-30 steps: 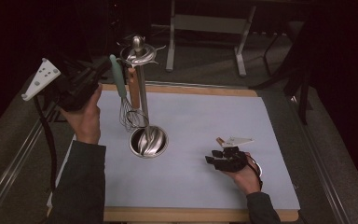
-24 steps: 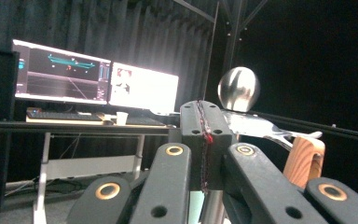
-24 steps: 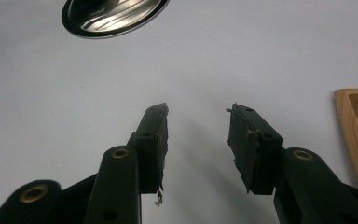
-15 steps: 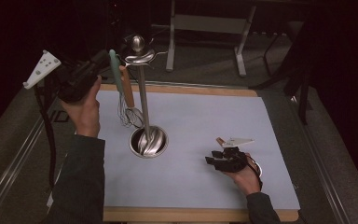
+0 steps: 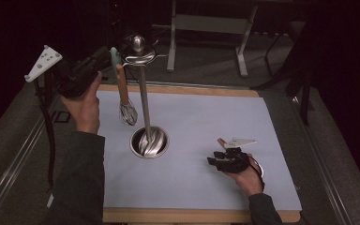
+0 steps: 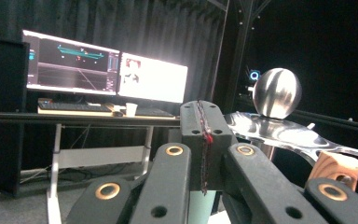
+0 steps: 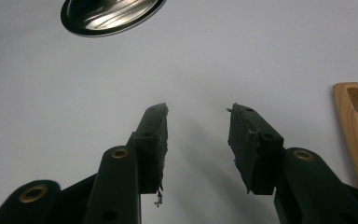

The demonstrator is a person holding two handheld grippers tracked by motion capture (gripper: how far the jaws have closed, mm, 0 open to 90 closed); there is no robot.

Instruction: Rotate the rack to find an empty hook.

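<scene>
The left hand-held gripper [image 5: 107,58], jaws clamped on the whisk's [image 5: 124,96] loop, held it hanging upright just beside the stand's [image 5: 143,93] top disc.

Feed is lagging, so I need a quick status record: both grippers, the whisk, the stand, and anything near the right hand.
left gripper: fingers shut on the whisk's teal end, beside the stand top
whisk: hanging wires-down above the mat
stand: upright, round base on the mat
right gripper: fingers open, empty, low over the mat
wooden-handled tool: lying beside the right gripper
</scene>
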